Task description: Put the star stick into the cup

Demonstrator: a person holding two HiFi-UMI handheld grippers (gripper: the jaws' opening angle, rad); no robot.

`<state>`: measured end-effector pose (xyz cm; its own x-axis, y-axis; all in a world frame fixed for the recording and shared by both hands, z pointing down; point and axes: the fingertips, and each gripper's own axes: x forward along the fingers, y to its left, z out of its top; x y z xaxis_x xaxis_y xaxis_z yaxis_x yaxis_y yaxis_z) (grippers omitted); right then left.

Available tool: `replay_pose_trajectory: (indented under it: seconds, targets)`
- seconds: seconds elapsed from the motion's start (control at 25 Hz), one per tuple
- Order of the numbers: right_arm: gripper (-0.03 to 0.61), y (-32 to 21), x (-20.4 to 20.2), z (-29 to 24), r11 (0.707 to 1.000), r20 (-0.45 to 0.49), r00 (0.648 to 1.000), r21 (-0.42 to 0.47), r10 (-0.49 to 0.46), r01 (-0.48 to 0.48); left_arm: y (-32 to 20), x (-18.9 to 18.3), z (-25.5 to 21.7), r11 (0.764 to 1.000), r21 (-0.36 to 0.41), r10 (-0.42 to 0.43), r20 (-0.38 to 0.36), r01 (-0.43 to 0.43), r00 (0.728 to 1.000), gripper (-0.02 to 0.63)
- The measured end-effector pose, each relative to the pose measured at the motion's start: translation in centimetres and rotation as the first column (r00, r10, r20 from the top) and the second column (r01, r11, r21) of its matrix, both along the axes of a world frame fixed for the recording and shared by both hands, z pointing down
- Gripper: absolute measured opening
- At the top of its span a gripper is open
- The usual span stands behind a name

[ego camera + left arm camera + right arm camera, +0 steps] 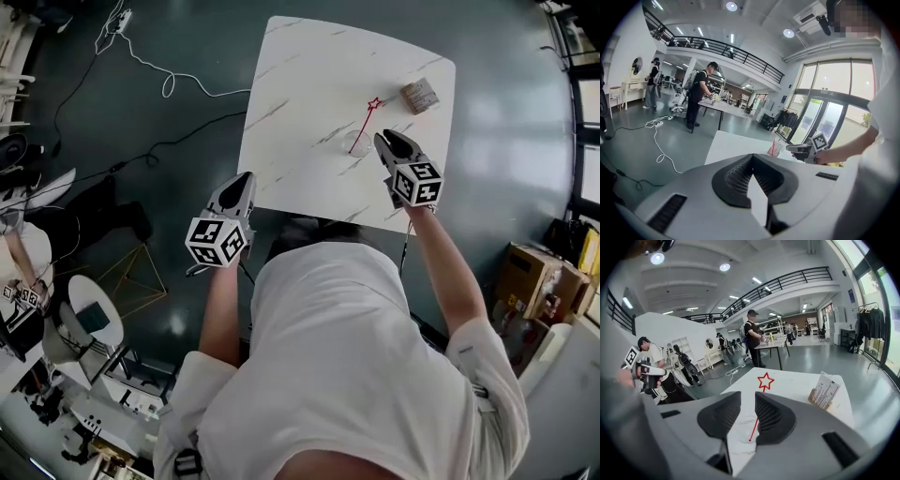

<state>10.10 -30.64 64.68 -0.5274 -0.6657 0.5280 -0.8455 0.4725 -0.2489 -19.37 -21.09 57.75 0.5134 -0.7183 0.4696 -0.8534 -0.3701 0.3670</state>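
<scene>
A red star stick (364,120) stands tilted in a clear cup (354,145) on the white marble-look table (309,84). My right gripper (386,139) hovers just right of the cup, open. In the right gripper view the star stick (765,381) shows through the gap of that gripper (747,397), and neither pad presses on it. My left gripper (246,178) hangs at the table's near edge, shut and empty, well left of the cup. The left gripper view looks past its tips (752,158) to the cup (775,149) and the right gripper (797,149).
A small wooden card holder (420,95) sits at the table's far right, also seen as the card holder (824,391). A white cable (169,84) lies on the dark floor to the left. Cardboard boxes (530,277) stand at right. Several people work at distant tables.
</scene>
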Motion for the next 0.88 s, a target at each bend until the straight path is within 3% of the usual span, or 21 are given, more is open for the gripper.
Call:
replay_pose_trajectory:
  seconds: [0.68, 0.88]
  targets:
    - [0.036, 4.1, 3.7, -7.9, 0.968, 0.064, 0.973, 0.111, 0.220, -0.226, -1.6, 1.8, 0.5, 0.978, 0.032, 0.205, -0.039, -0.204, 0.978, 0.012]
    - [0.029, 6.5, 5.0, -9.5, 0.971, 0.100, 0.977, 0.126, 0.190, -0.202, -0.8, 3.2, -0.1, 0.974, 0.048, 0.225, -0.042, -0.223, 0.973, 0.012]
